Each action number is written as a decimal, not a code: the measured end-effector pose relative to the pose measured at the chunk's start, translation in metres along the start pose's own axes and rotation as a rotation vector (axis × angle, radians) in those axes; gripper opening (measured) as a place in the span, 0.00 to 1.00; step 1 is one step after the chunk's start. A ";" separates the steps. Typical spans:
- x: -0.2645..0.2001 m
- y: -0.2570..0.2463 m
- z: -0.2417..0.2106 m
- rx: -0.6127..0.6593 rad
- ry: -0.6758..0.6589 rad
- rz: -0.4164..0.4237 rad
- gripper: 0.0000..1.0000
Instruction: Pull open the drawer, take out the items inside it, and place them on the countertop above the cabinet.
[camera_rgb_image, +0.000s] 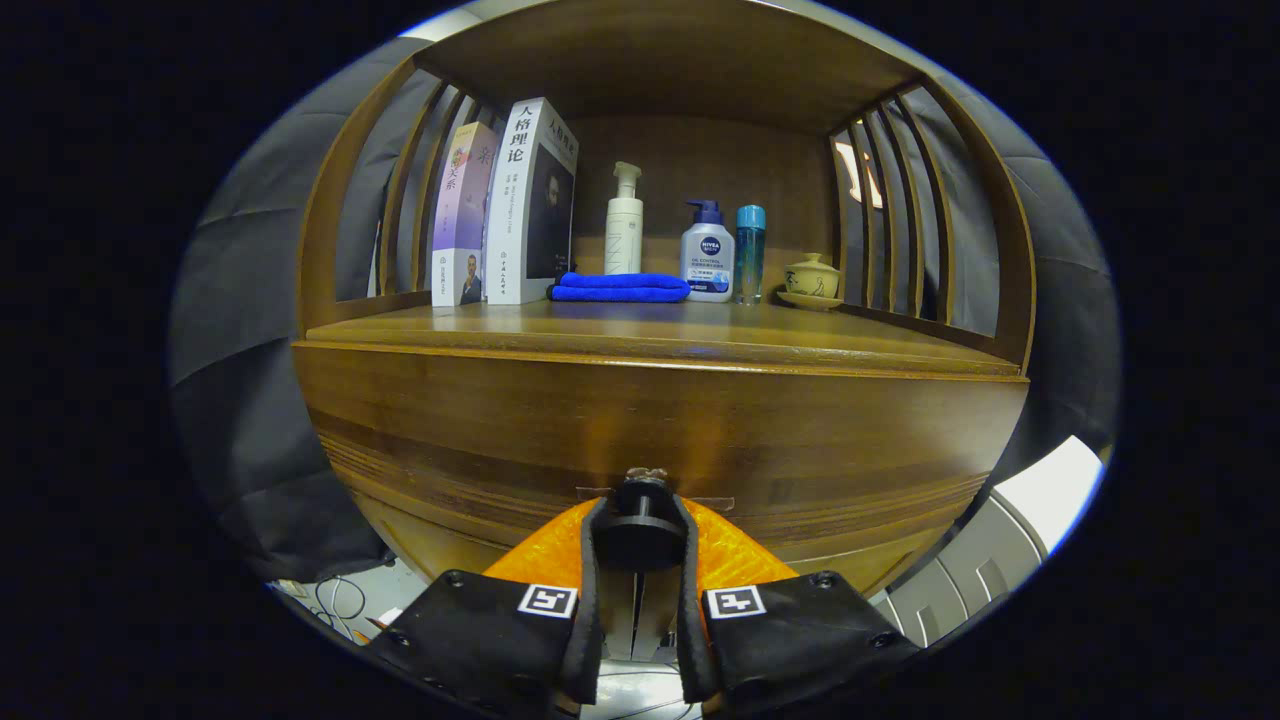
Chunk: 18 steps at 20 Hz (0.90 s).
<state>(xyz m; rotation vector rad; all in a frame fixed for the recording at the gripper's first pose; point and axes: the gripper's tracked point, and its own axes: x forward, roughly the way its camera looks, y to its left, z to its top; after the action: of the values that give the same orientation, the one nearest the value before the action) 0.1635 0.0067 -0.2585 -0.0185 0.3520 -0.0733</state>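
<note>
1. While both fingers (590, 560) pinch the dark drawer knob (640, 530), the gripper (640, 520) is nearly closed on it.
2. Drawer front (650, 430) sits flush below the countertop edge (660, 352).
3. Countertop's front strip is bare; 2 books (505, 205), cloth (620, 287) and bottles (707, 250) stand behind.

The wooden cabinet (660, 420) is showing a glossy, smooth varnish with visible grain. The drawer knob (641, 520) is looking like matt dark plastic. A soft blue cloth (620, 288) is lying beside glossy plastic pump bottles (708, 252) and paper-covered books (530, 200).
</note>
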 end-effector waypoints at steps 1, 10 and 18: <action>-0.002 0.000 0.000 -0.004 0.002 0.006 0.33; -0.034 -0.001 -0.010 -0.029 -0.007 0.001 0.33; -0.083 -0.001 -0.025 -0.049 -0.030 0.032 0.33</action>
<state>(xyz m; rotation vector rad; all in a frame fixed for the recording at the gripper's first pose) 0.0776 0.0116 -0.2533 -0.0624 0.3244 -0.0329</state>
